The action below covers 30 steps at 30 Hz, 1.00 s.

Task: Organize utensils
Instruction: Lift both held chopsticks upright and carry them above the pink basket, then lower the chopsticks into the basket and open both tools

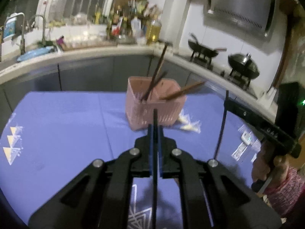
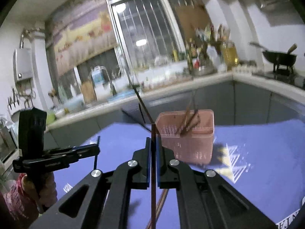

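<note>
A pink slotted utensil basket point(image 1: 152, 112) stands on the blue tablecloth point(image 1: 66, 124) with brown chopsticks point(image 1: 158, 72) leaning out of it. My left gripper point(image 1: 155, 131) is shut on a thin dark chopstick point(image 1: 155, 181), held just short of the basket. To its right, my right gripper point(image 1: 226, 104) pinches a dark stick point(image 1: 220, 133) that hangs down. In the right wrist view, my right gripper point(image 2: 153, 141) is shut on a brown chopstick point(image 2: 153, 181) left of the basket point(image 2: 190, 145). The left gripper point(image 2: 98, 149) is at the far left, clamping its stick.
A grey kitchen counter point(image 1: 95, 57) curves behind the table, crowded with bottles point(image 1: 152, 30), a sink with a blue basin point(image 1: 34, 54) and two black woks point(image 1: 244, 66) on the stove. A person's hand in a pink sleeve point(image 1: 282, 187) grips the right tool.
</note>
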Available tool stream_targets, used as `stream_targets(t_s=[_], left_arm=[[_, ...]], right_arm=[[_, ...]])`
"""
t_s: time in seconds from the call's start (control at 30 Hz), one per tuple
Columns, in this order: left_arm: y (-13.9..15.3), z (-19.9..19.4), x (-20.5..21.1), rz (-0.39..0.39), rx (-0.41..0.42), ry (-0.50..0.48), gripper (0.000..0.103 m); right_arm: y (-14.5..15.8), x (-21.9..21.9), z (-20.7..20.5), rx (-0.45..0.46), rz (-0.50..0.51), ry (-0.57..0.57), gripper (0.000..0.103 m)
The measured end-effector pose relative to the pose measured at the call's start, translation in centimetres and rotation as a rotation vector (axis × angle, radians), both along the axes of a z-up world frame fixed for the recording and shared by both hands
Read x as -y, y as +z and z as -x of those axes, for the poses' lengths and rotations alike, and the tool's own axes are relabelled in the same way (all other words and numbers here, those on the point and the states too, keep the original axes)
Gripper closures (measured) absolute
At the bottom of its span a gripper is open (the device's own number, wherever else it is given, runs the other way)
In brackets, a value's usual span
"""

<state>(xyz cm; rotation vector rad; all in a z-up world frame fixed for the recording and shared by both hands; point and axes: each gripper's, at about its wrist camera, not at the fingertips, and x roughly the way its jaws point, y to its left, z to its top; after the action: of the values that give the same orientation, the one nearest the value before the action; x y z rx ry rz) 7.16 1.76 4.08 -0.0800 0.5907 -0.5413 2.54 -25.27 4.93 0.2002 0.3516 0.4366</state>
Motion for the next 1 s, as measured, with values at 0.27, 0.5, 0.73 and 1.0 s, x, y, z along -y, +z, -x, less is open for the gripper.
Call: stream_targets(t_s=[0.27, 0.5, 0.73, 1.0], left_arm=[[0.8, 1.8, -1.5, 0.028, 0.033, 0.027, 0.099], [2.2, 0.8, -2.0, 0.029, 0.038, 0.036, 0.099], [8.9, -3.5, -3.3, 0.059, 0.166, 0.161, 0.099], [17.2, -10.8, -1.0, 0.156, 0.305, 0.188, 0.099]], right_arm=[[0.8, -0.1, 1.5, 0.049, 0.013, -0.041, 0.098], [0.9, -0.8, 0.9, 0.035, 0.018, -0.024, 0.098], [5.6, -0.5, -1.7, 0.135, -0.024, -0.054, 0.098], [11.5, 0.2, -6.2, 0.357, -0.072, -0.179, 0.098]])
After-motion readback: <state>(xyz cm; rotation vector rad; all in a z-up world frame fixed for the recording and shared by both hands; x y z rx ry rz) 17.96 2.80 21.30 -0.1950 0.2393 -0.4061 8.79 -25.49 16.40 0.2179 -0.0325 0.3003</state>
